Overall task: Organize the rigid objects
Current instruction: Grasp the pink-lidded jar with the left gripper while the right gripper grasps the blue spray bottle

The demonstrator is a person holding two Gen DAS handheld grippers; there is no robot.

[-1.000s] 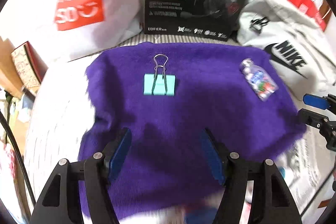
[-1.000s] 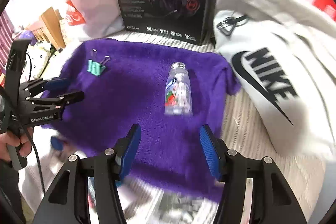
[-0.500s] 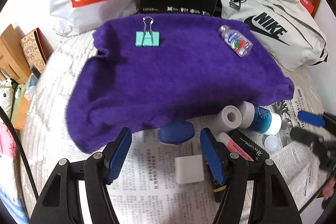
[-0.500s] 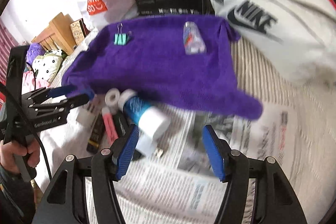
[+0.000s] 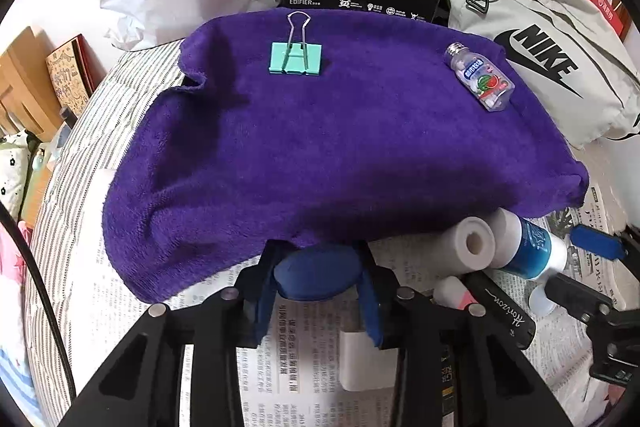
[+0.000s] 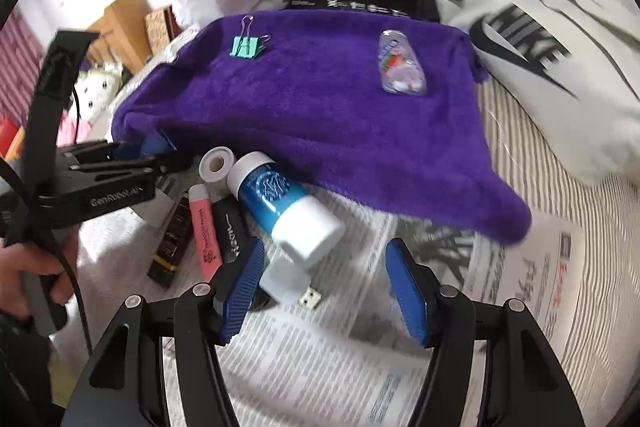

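Two hand-held grippers work beside a purple towel [image 5: 340, 155].
The left hand-held gripper [image 5: 318, 277] clamps a blue oval object [image 5: 316, 275]; the right hand-held gripper [image 6: 324, 283] gapes wide, empty, near a blue bottle [image 6: 280, 203].

On the towel [image 5: 340, 147] the binder clip [image 5: 296, 61] lies left of the small bottle [image 5: 482, 81], newspaper [image 5: 304, 359] in front.

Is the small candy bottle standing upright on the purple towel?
No, the candy bottle lies on its side on the purple towel, its metal cap pointing toward the far edge.
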